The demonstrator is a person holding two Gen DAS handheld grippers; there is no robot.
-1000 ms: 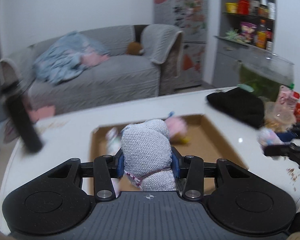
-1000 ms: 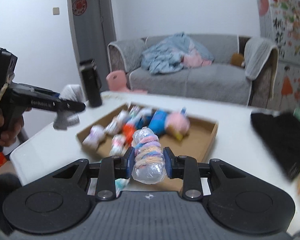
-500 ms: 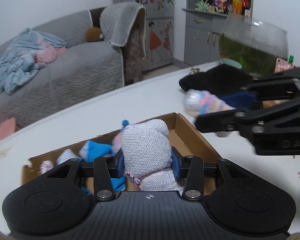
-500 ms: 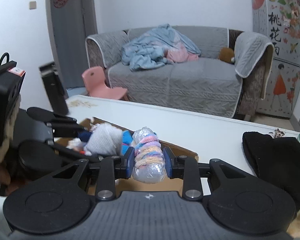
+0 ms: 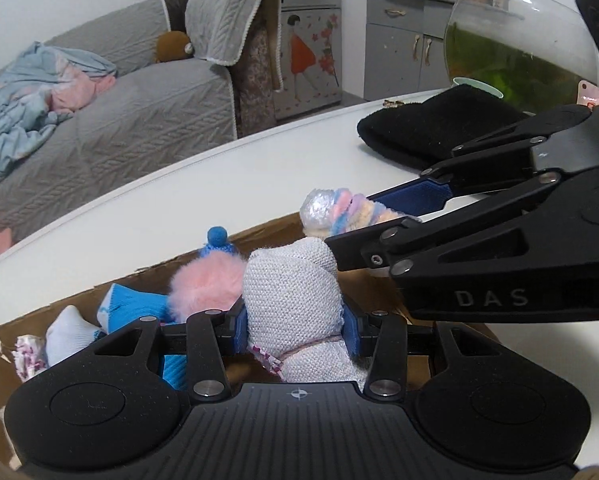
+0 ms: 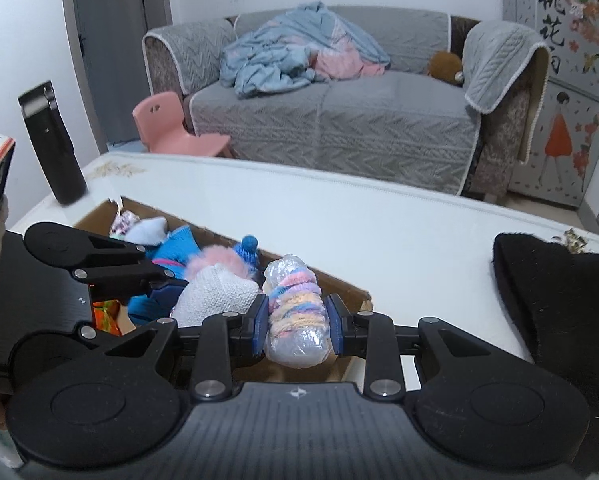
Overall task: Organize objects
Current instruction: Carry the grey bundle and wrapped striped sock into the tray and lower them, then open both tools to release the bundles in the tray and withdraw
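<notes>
My left gripper (image 5: 295, 326) is shut on a grey knitted sock roll (image 5: 293, 292) and holds it over the right part of a shallow cardboard box (image 5: 259, 232). My right gripper (image 6: 297, 322) is shut on a pastel striped sock bundle in clear wrap (image 6: 295, 312), right beside the grey roll (image 6: 215, 292) at the box's right end (image 6: 339, 280). The bundle also shows in the left wrist view (image 5: 339, 212). In the box lie a fluffy pink item with a blue pom-pom (image 5: 205, 280), a blue sock (image 5: 135, 304) and white socks (image 5: 65, 332).
The box sits on a white table (image 6: 379, 220). A black hat (image 6: 559, 288) lies at the right, with a glass fishbowl (image 5: 519, 40) behind it. A black bottle (image 6: 51, 148) stands at the table's far left. A grey sofa (image 6: 331, 112) is beyond.
Both grippers have moved together over the box's right end and lower toward it, each still holding its sock roll. The right gripper came in from the right beside the left.
</notes>
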